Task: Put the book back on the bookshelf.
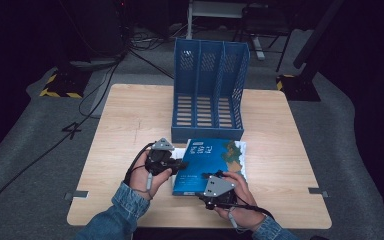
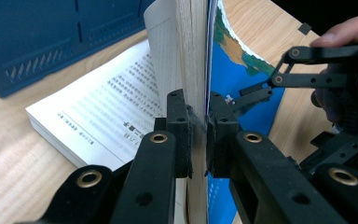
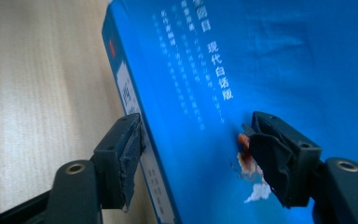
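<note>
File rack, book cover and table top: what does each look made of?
File rack: blue moulded plastic, going by its uniform colour and slotted walls. Book: paper pages under a glossy printed blue cover, which shows sheen in the right gripper view. Table: pale wood-grain surface, matte; whether solid wood or laminate cannot be told.

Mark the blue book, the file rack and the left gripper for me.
blue book (image 1: 215, 152): high view, on its front cover.
file rack (image 1: 207, 132): high view, on its front lip.
left gripper (image 2: 198, 135): left gripper view, between its jaws, closed on pages.
</note>
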Demonstrator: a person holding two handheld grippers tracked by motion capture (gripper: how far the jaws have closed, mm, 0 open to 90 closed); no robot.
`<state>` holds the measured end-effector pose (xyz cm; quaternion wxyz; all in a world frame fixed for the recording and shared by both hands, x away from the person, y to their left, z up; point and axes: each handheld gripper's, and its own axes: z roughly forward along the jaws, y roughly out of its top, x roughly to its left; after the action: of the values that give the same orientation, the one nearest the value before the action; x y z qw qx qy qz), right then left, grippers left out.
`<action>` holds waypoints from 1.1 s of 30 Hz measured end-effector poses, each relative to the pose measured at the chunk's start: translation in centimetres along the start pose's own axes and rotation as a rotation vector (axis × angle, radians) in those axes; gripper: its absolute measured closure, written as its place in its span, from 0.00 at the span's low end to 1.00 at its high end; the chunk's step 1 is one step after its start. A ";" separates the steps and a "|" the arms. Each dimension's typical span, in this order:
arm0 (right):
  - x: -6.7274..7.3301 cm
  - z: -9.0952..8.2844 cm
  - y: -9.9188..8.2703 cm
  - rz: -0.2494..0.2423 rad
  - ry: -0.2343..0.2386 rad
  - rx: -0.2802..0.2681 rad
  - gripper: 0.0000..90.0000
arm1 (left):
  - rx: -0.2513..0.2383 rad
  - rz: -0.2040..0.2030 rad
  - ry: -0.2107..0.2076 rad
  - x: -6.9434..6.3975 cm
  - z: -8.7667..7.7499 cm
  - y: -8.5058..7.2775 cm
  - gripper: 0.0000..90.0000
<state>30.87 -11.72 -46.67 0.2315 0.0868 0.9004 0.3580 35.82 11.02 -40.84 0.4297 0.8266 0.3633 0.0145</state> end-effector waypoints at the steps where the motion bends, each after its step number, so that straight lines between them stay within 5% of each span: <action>1: 0.0 0.0 0.0 0.000 0.000 0.000 0.39 | 0.000 0.000 0.000 0.0 0.0 0.0 0.91; 5: -0.2 -0.4 0.4 0.018 -0.042 -0.004 0.38 | 0.033 0.018 0.019 -0.6 -0.2 1.9 0.91; 9: 0.2 0.2 0.7 -0.021 -0.121 0.012 0.20 | 0.049 -0.009 -0.009 -0.6 -0.2 3.1 0.91; 20: 1.1 2.5 0.6 -0.143 -0.318 0.034 0.06 | 0.067 -0.029 -0.018 -0.2 0.0 3.6 0.91; 33: -0.3 3.3 0.2 -0.133 -0.367 0.036 0.00 | 0.090 -0.028 -0.015 0.4 0.4 5.1 0.91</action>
<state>32.67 -9.72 -48.52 0.4131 0.0949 0.8532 0.3040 39.24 9.13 -37.58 0.3951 0.8400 0.3716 -0.0142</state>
